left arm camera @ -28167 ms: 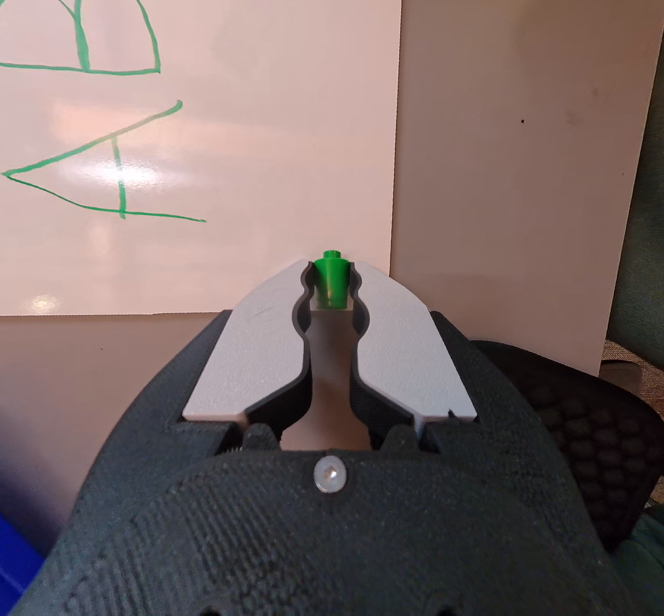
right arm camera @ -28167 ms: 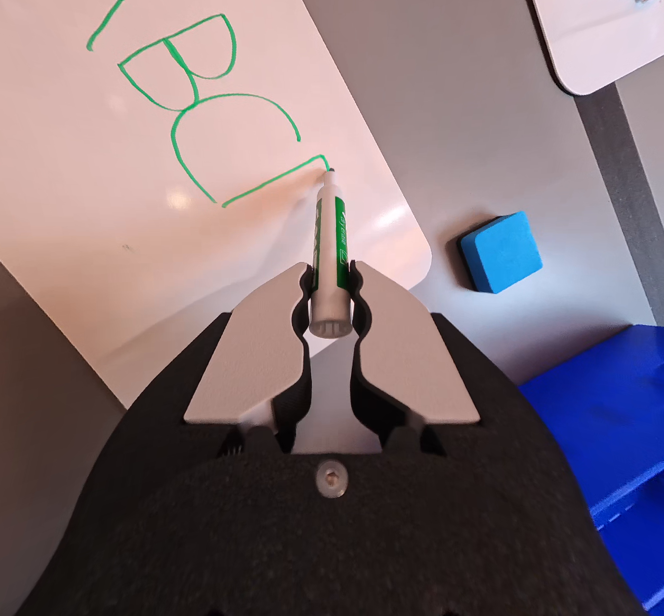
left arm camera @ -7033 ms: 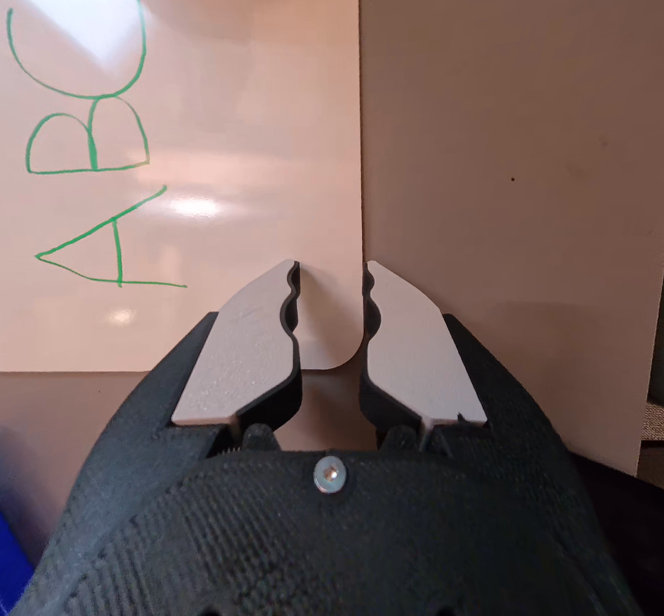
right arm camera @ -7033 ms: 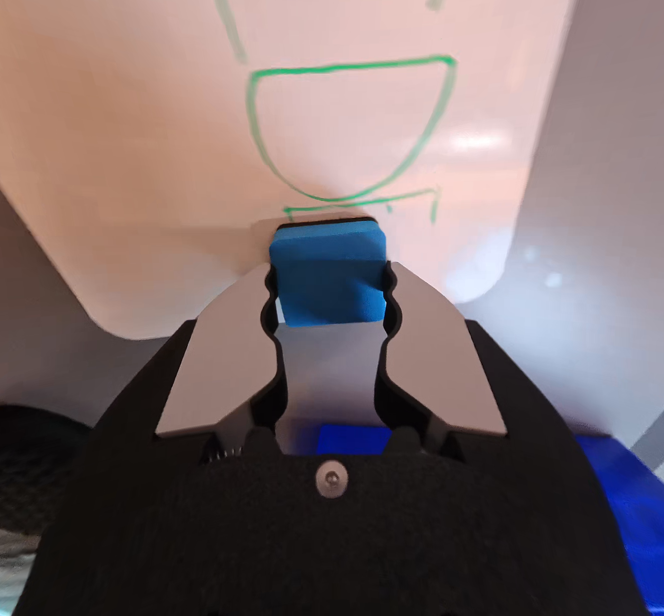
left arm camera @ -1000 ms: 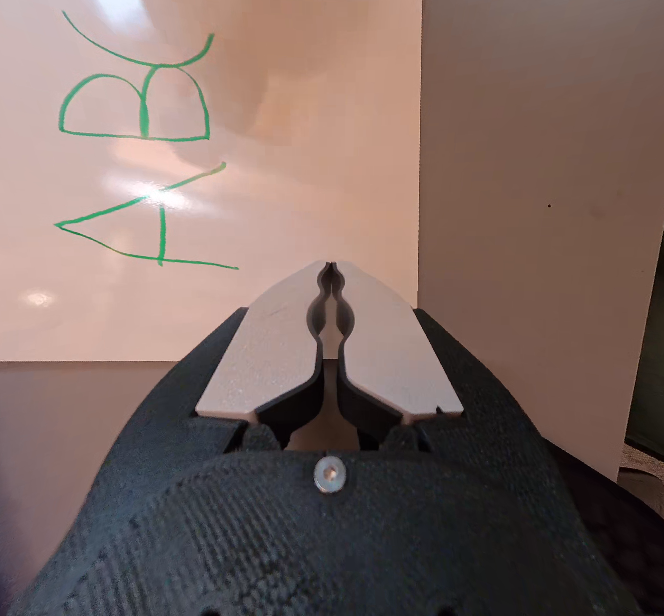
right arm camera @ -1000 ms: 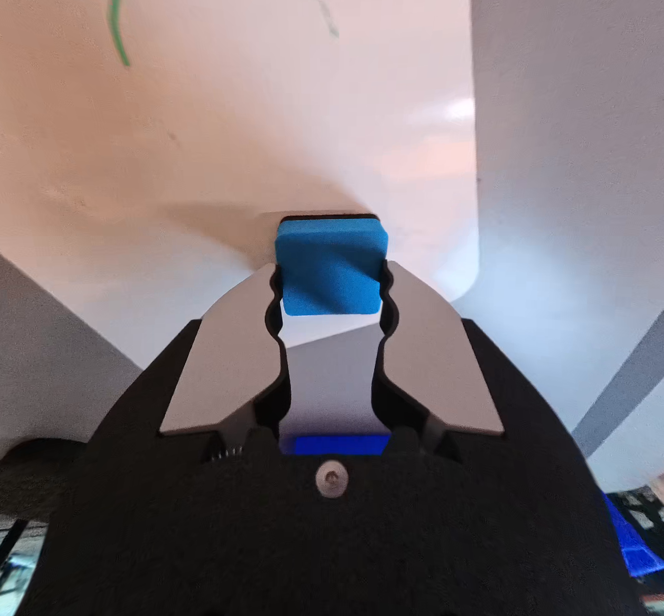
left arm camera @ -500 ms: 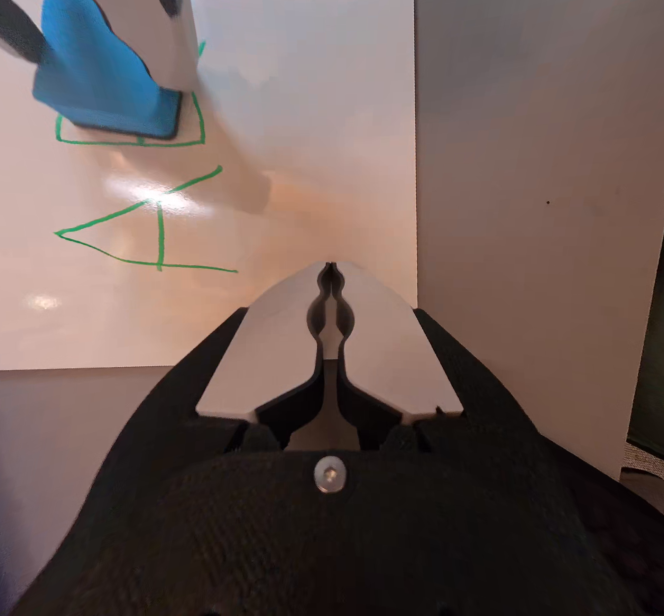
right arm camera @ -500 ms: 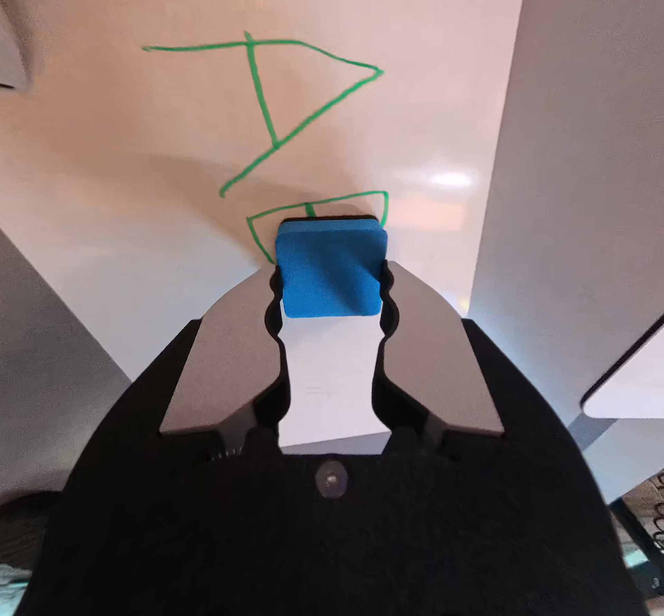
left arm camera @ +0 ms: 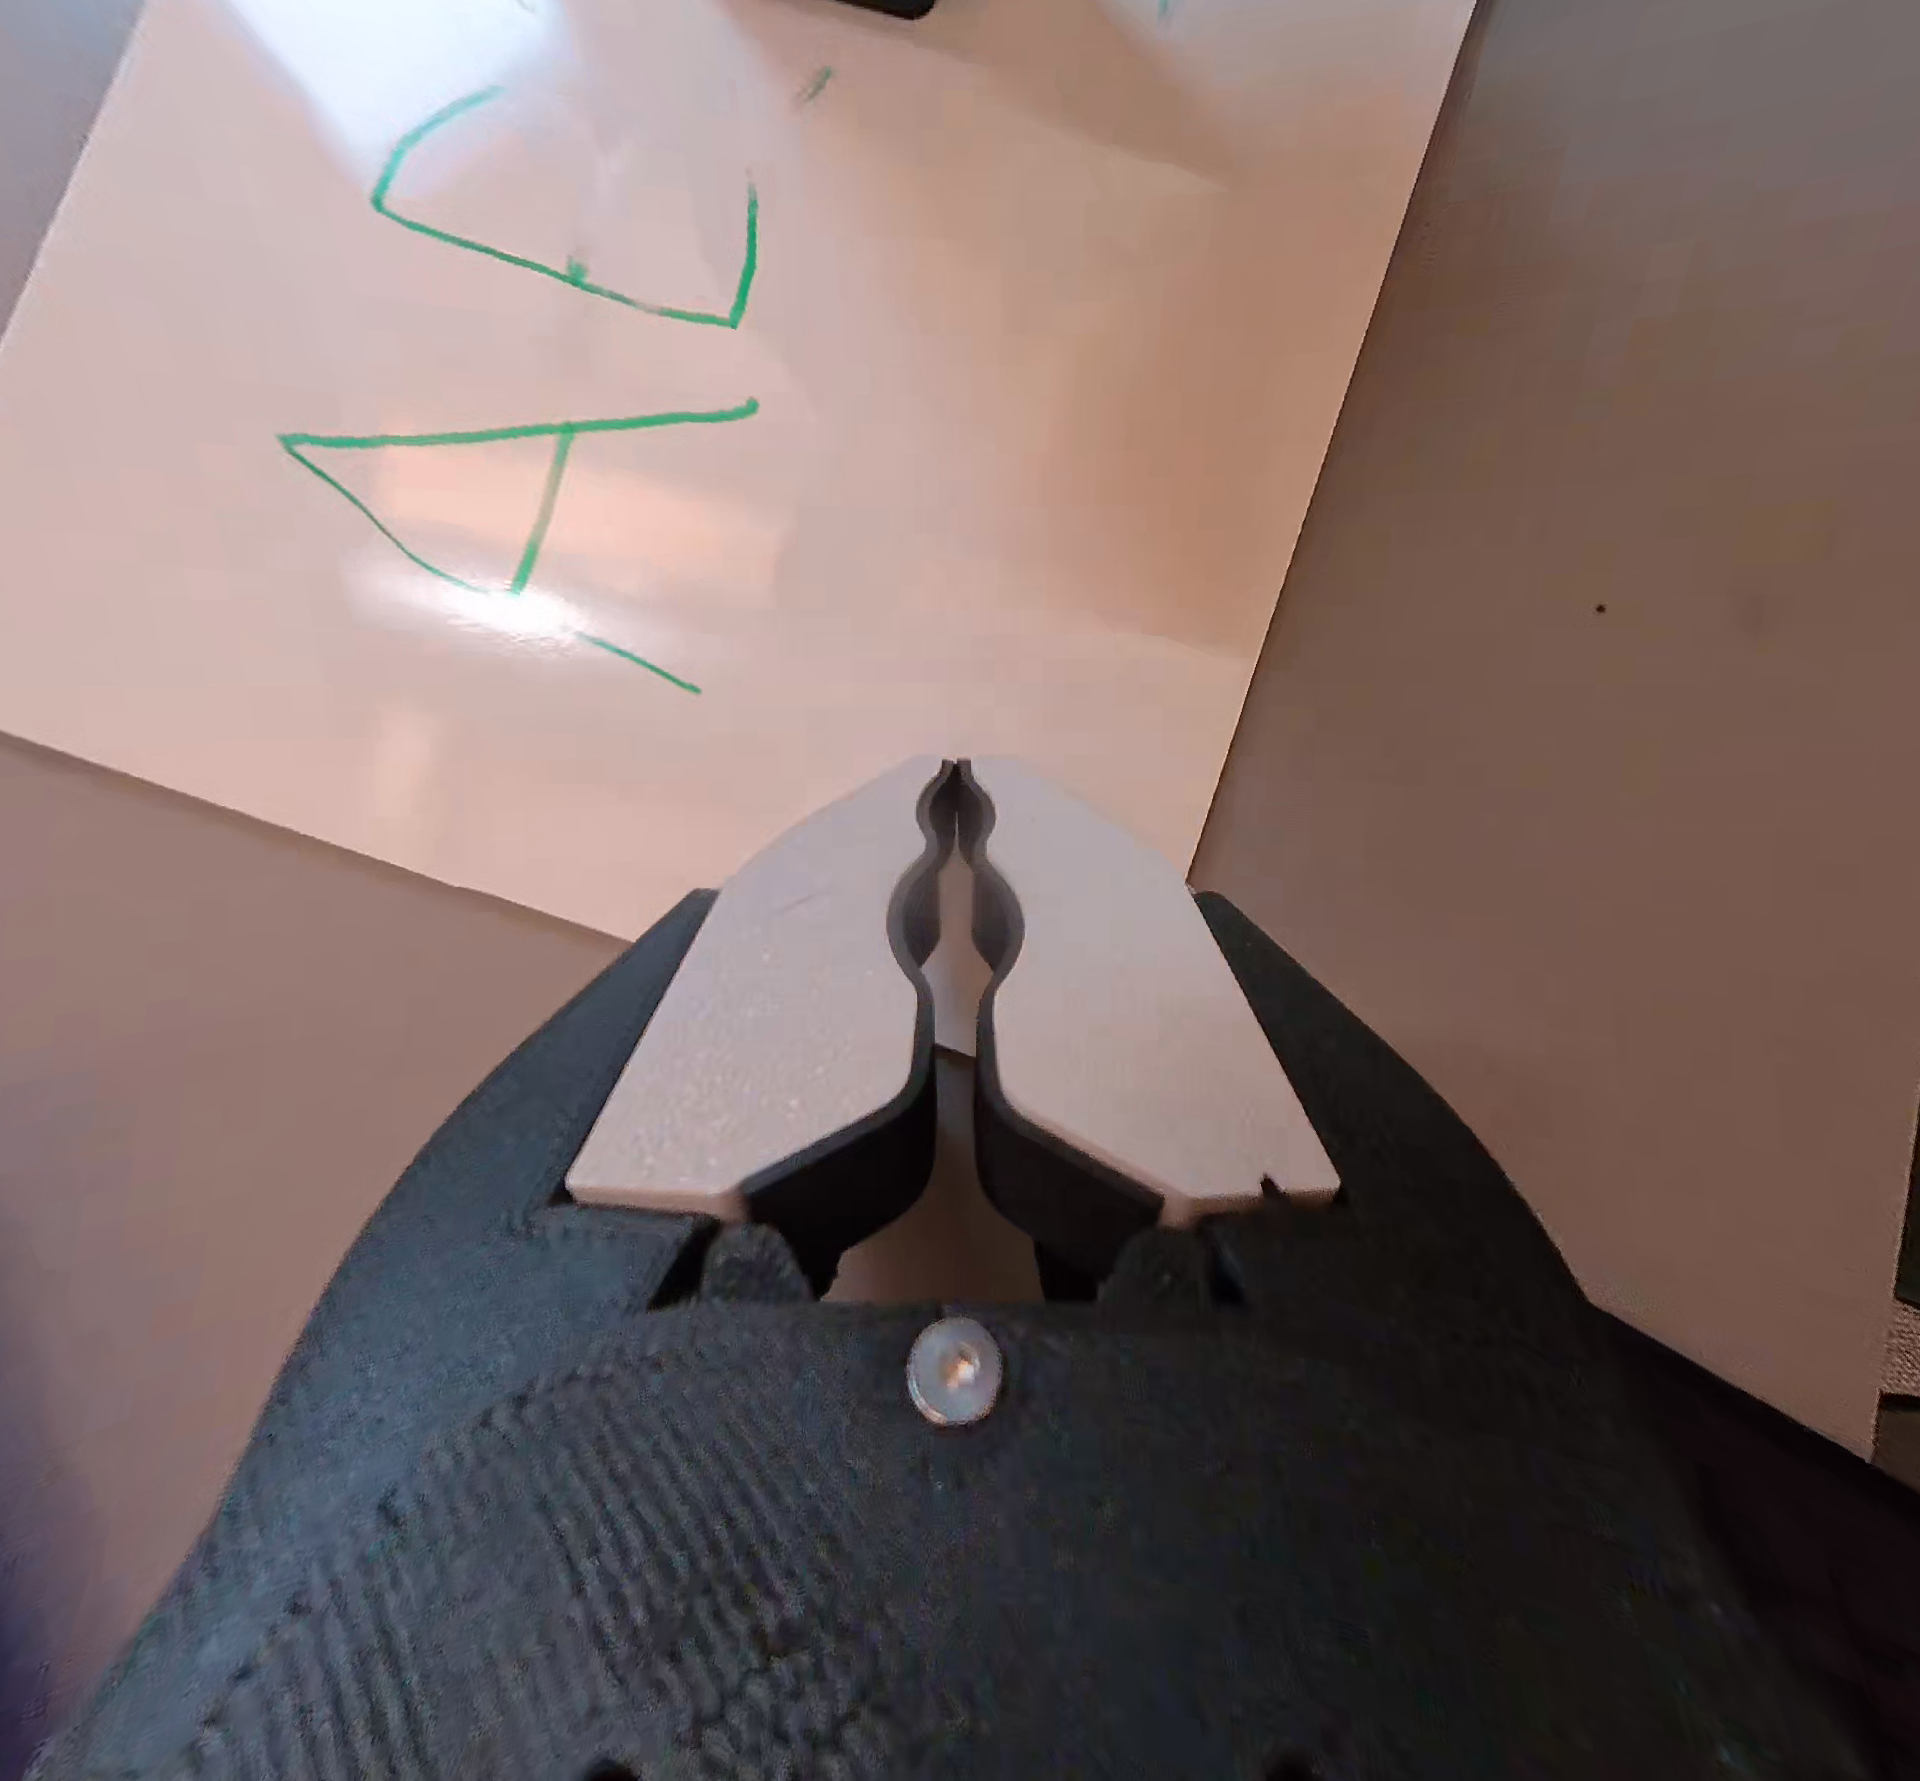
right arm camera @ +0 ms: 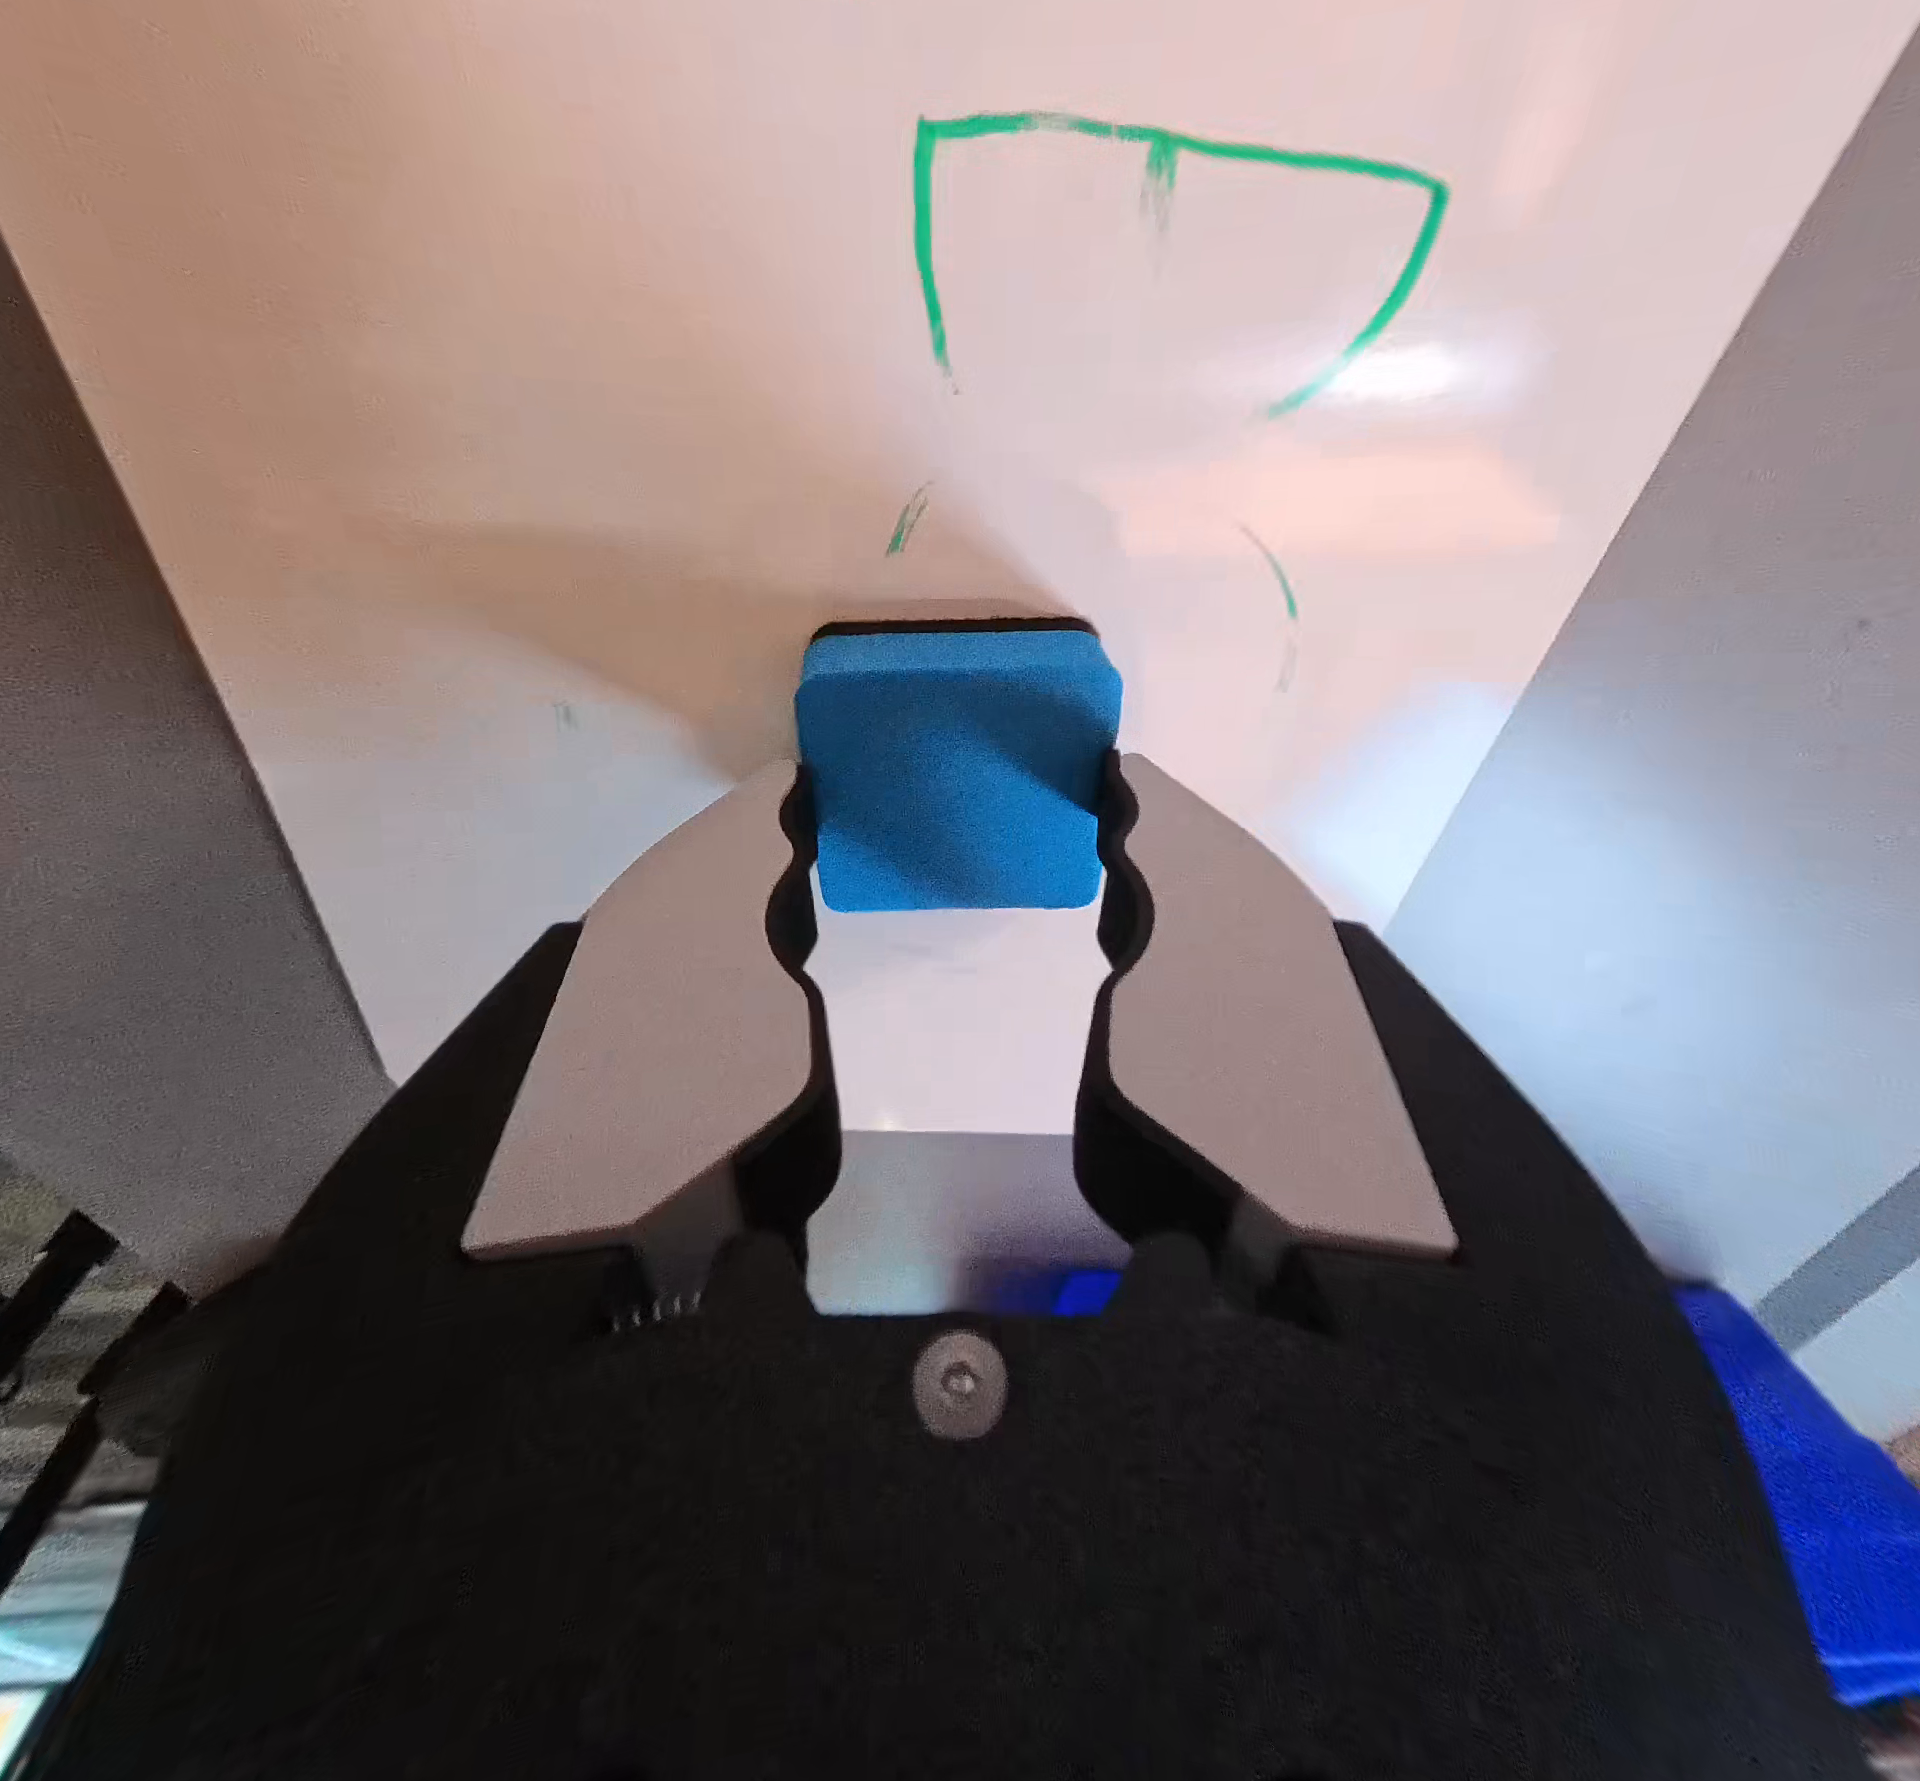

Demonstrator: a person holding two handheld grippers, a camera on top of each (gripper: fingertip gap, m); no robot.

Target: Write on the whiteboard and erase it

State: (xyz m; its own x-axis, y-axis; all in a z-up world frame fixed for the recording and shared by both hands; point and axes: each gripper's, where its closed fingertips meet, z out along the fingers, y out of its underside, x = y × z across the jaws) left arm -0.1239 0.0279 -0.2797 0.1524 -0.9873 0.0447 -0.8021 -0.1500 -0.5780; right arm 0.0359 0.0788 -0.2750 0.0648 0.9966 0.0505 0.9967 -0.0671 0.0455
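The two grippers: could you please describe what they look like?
Both match: the left gripper and right gripper each have a rough black textured body, two flat light grey fingers with wavy black inner edges, and one silver screw below the jaws. No cables or sleeves show.

Glossy whiteboard; matt foam eraser; rough-textured plastic fingers.

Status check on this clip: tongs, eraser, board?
Right tongs shut on blue eraser, pressed to whiteboard. Left tongs shut, empty. Green marks remain. Nothing obstructing.

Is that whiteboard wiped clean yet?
No. The whiteboard bears green marks; the blue eraser sits in the right gripper.
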